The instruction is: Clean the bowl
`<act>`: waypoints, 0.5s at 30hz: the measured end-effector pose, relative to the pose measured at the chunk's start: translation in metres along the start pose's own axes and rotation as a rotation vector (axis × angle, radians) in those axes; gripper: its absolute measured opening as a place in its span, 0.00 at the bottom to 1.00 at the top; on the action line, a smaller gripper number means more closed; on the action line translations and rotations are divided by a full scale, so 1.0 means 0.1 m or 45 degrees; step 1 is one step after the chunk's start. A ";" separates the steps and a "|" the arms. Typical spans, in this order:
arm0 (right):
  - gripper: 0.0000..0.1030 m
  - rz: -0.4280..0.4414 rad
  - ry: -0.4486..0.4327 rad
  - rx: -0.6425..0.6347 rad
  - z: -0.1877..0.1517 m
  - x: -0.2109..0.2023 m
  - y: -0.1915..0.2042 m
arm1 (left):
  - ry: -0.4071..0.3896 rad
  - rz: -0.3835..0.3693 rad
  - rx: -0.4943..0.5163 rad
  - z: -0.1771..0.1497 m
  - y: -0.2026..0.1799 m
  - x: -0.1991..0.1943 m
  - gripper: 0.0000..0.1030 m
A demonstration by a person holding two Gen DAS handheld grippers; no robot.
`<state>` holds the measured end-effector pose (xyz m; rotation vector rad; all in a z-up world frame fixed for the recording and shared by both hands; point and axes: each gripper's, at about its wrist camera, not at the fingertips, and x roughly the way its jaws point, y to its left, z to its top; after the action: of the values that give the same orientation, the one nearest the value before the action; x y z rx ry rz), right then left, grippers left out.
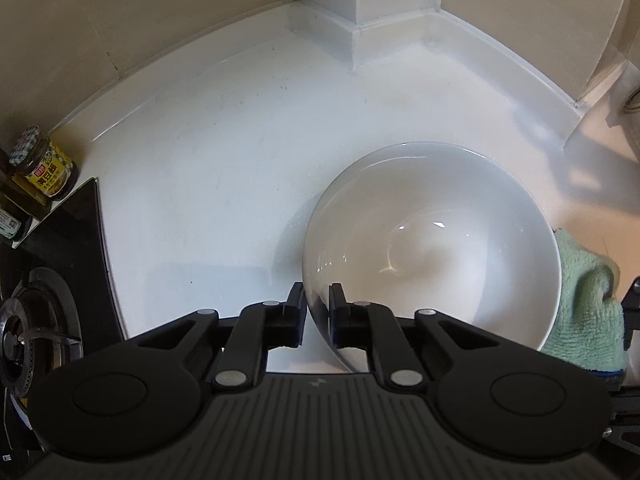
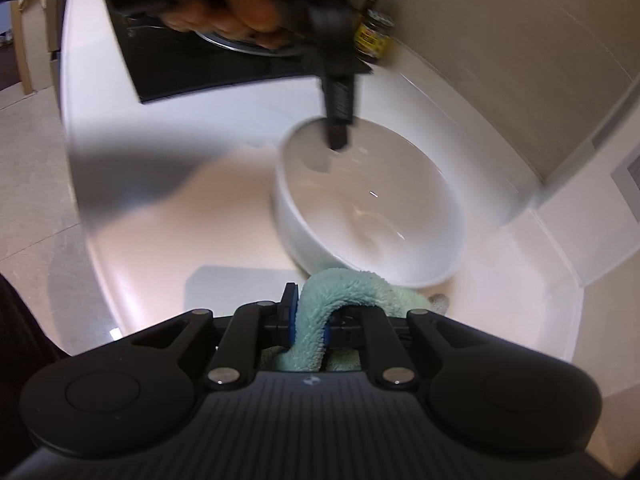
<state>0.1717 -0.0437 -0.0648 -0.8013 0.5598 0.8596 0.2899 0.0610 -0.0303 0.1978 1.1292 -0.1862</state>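
A white bowl sits on the white table, lower right of the left wrist frame and centre right of the right wrist frame. The left claw is narrowed onto the bowl's near rim, one finger outside the wall, one inside. The right claw, at bottom centre of its view, pinches a folded mint-green cloth that touches the bowl's outer wall. A black stove fills the lower left, with a yellow-labelled jar beside it, against the wall.
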 end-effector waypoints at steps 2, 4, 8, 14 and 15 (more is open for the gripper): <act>0.05 0.006 0.013 0.014 0.01 0.04 -0.06 | -0.005 0.003 -0.020 -0.06 -0.03 -0.03 0.13; 0.04 -0.009 0.024 0.020 -0.02 0.07 -0.13 | -0.006 -0.002 -0.031 -0.13 -0.07 -0.08 0.19; 0.05 -0.067 0.051 0.054 -0.09 0.14 -0.34 | 0.006 -0.019 -0.052 -0.18 -0.12 -0.13 0.25; 0.05 -0.071 0.048 0.023 -0.06 0.16 -0.28 | -0.006 0.007 -0.048 -0.05 0.00 -0.07 0.19; 0.06 -0.072 0.046 0.020 -0.06 0.16 -0.24 | -0.006 0.006 -0.046 -0.02 0.01 -0.06 0.19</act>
<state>0.1997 -0.0512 -0.0699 -0.8159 0.5728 0.7895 0.2856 0.0630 -0.0258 0.1679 1.1270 -0.1623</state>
